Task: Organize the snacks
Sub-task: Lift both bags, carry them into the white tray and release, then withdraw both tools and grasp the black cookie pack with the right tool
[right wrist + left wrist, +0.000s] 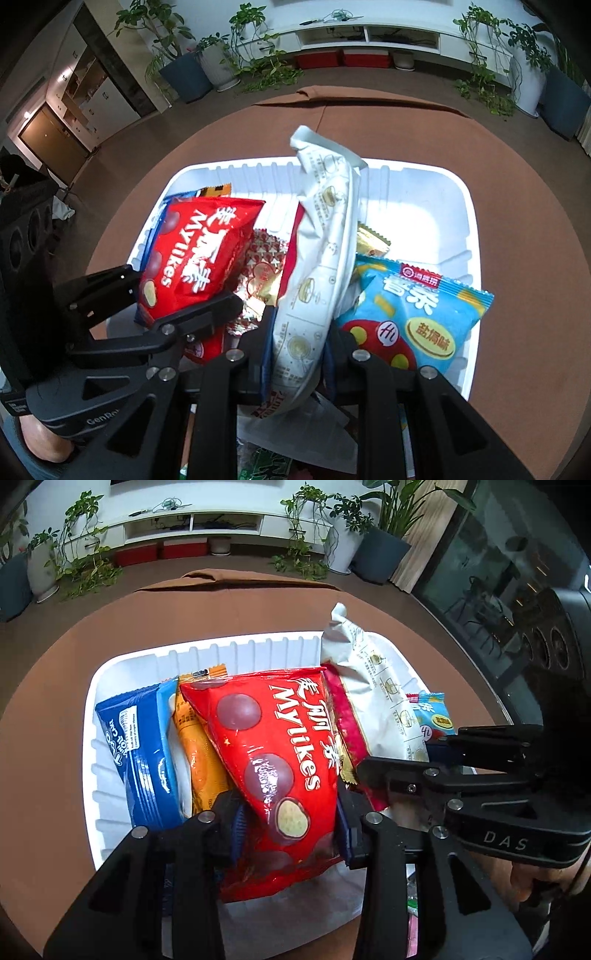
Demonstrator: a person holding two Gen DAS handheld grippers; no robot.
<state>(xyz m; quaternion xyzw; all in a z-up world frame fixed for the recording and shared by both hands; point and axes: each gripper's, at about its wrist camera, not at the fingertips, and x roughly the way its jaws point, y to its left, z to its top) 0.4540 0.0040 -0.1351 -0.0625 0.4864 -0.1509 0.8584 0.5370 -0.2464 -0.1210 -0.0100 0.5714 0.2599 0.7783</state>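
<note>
A red bag [280, 760] of chocolate balls stands on edge in a white tray [110, 679], near the tray's left end. The left gripper [288, 834] has its fingers [236, 827] closed on the bag's lower sides. To the bag's left lie a blue packet [144, 746] and an orange packet [199, 753]. To its right, a tall white pouch [317, 280] also stands upright, pinched low down between the tightly closed fingers [267, 350] of the right gripper [295, 354]. Farther right in the tray rests a light blue bag [417, 317], with a small gold sachet [371, 242] behind it. The tray sits on a brown-covered counter [55, 686]; potted plants and a low white shelf line the far wall.

Both packets appear to be going into the tray side by side. To do this well, each should probably be lowered until its bottom edge meets the tray floor, leaned against a neighbour, and only then released, so neither topples.
</note>
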